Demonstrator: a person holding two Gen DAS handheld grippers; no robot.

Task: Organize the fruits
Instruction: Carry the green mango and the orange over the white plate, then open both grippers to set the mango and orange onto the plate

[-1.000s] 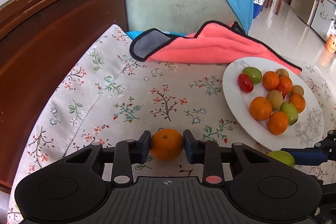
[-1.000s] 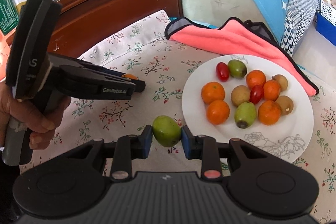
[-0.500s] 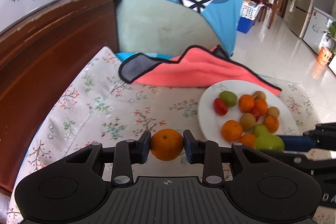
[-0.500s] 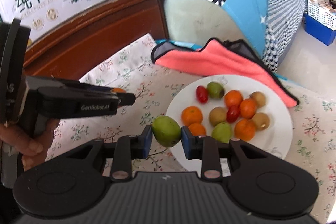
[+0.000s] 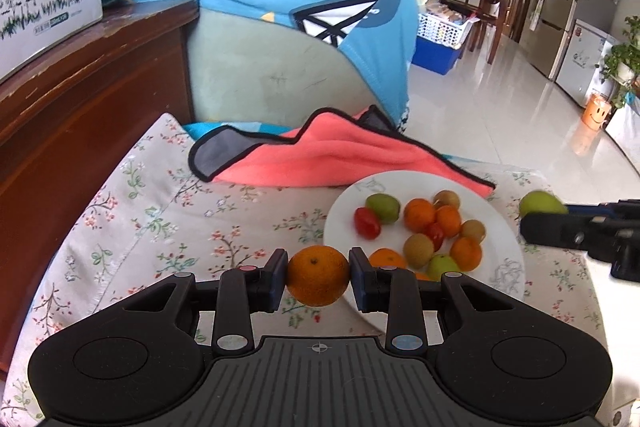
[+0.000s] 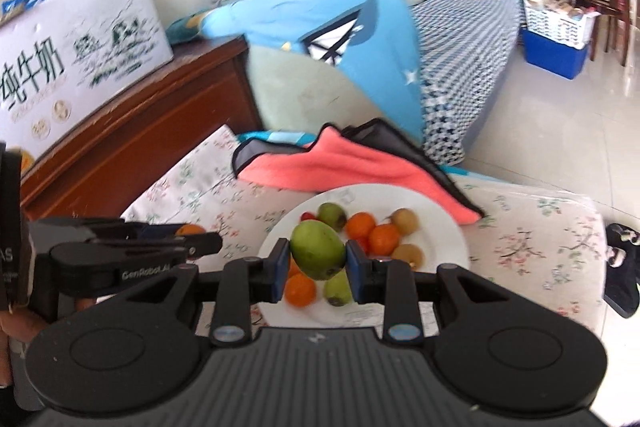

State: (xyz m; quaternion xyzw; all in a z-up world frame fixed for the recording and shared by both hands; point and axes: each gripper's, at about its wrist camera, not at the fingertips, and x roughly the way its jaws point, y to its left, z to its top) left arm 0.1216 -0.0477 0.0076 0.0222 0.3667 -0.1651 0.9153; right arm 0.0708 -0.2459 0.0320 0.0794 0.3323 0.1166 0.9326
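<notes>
Since both are clamped at mid-girth, the left tool grips a firm, light orange and the right tool a smooth, slippery green fruit, bruisable if squeezed

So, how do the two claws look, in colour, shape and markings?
Both the left claw and the right claw are matte black, with blue pads, a ribbed centre plate and two round discs. White "GenRobot.AI" lettering marks the left claw's side. No cables or sleeves show.

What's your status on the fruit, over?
Left gripper shut on orange. Right gripper shut on green fruit. Plate crowded; nothing blocking.
</notes>
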